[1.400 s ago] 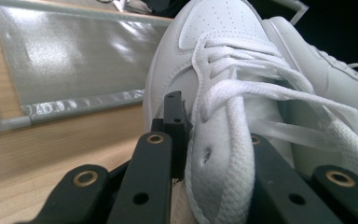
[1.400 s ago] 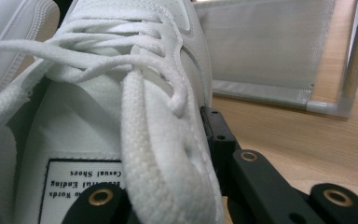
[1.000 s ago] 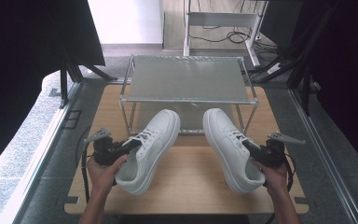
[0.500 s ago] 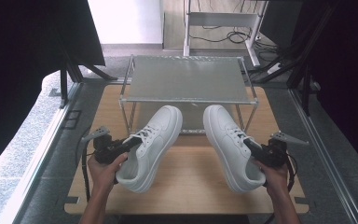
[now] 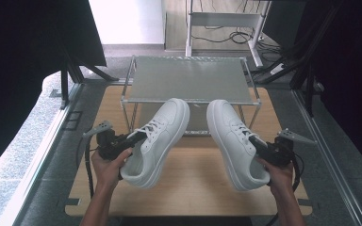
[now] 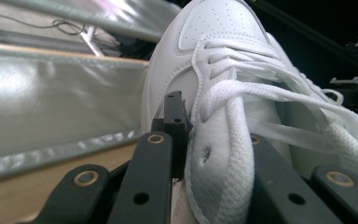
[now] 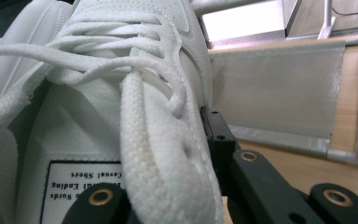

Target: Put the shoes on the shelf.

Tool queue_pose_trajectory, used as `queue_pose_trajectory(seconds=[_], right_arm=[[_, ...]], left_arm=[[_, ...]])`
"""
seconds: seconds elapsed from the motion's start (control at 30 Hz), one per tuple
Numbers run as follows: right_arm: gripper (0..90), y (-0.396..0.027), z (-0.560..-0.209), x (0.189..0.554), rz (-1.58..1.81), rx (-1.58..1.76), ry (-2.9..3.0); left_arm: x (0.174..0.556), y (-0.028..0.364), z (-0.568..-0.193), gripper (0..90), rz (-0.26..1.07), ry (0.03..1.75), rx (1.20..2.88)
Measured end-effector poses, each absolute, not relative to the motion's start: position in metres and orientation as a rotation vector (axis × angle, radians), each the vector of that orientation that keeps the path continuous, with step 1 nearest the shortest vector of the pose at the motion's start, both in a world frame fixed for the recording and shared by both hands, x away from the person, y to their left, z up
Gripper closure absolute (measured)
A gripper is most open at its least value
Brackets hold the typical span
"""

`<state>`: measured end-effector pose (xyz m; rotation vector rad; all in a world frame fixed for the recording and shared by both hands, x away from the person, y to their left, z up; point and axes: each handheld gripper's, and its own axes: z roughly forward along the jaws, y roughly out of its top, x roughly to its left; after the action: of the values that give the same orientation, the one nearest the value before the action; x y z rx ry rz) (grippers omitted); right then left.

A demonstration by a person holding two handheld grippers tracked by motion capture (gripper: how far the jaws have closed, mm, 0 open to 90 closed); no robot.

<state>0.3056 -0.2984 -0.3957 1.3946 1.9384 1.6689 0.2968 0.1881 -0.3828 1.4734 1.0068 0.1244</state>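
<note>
I hold two white lace-up sneakers over the wooden table [image 5: 193, 193], toes pointing at the metal rack [image 5: 188, 77]. The left sneaker [image 5: 162, 136] leans right, and my left gripper [image 5: 133, 140] is shut on its collar edge beside the laces. In the left gripper view the sneaker [image 6: 214, 46] has its side wall pinched in the left gripper [image 6: 214, 158]. The right sneaker [image 5: 233, 141] leans left with my right gripper [image 5: 260, 147] shut on its collar. In the right gripper view the right gripper [image 7: 168, 168] clamps the sneaker [image 7: 135, 56]; one jaw lies inside, near the tongue label.
The rack's mesh top shelf [image 5: 188, 70] spans the far half of the table, with thin metal legs [image 5: 132, 117] at its front corners and a lower mesh level [image 7: 279, 88] beneath. Dark curtains flank both sides. Cables [image 5: 226, 37] lie on the floor behind.
</note>
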Motion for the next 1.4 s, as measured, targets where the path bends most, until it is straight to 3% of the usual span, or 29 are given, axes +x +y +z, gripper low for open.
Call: queue_pose_trajectory(seconds=[0.8,1.4], right_arm=[[86.4,-0.290,-0.343,0.324,1.729,1.361,1.887],[86.4,-0.286,-0.324,0.350,1.737,1.382,1.871]], left_arm=[[0.321,0.182,-0.344,81.6,0.115,0.970,1.427],[0.347,0.178,-0.321,81.6,0.117,0.969,1.383]])
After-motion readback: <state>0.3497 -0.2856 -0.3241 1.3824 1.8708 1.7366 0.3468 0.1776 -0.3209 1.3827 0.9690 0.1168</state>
